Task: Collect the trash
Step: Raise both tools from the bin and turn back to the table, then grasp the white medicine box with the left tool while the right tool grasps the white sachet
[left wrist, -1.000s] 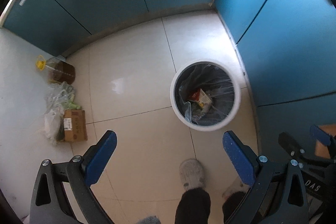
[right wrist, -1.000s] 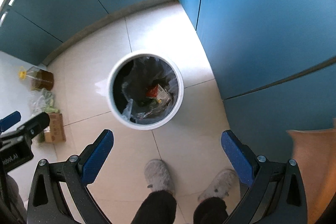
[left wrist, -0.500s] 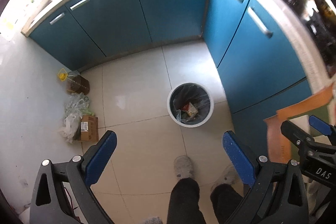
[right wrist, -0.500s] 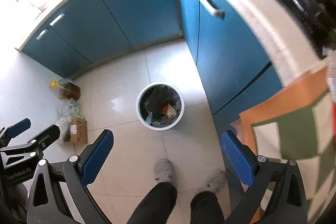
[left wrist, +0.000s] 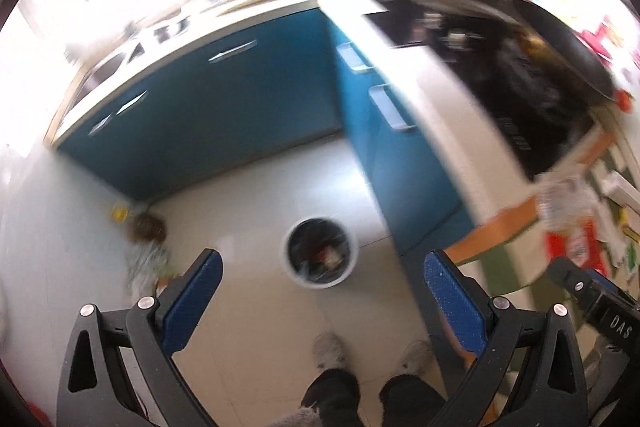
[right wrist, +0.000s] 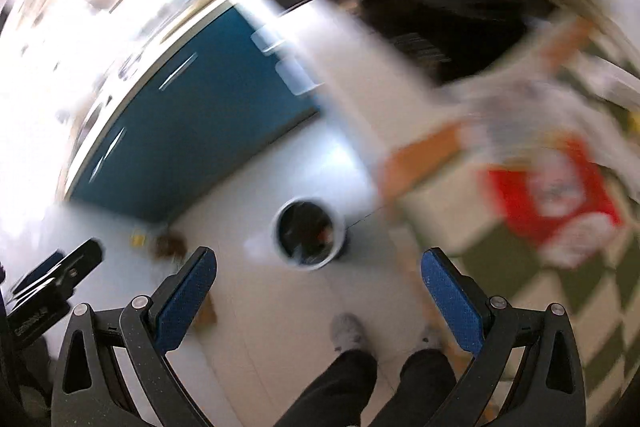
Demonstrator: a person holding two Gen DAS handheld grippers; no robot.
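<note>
A round white trash bin (left wrist: 320, 253) with a dark liner and scraps inside stands on the pale tiled floor far below; it also shows in the right wrist view (right wrist: 309, 234). My left gripper (left wrist: 324, 301) is open and empty, high above the floor. My right gripper (right wrist: 318, 297) is open and empty too. A red and white wrapper (right wrist: 554, 201) lies blurred on a checked green and white cloth (right wrist: 540, 267) at the right; it also shows in the left wrist view (left wrist: 576, 243).
Blue cabinets (left wrist: 224, 107) line the back and right, under a white counter (left wrist: 440, 83) with a dark hob. An oil bottle and bags (left wrist: 146, 239) sit by the left wall. The person's slippered feet (left wrist: 332, 349) stand below. Both views are motion-blurred.
Both grippers have risen far above the bin, which now looks small. The counter, hob and checked cloth with the red wrapper have come into view at the right.
</note>
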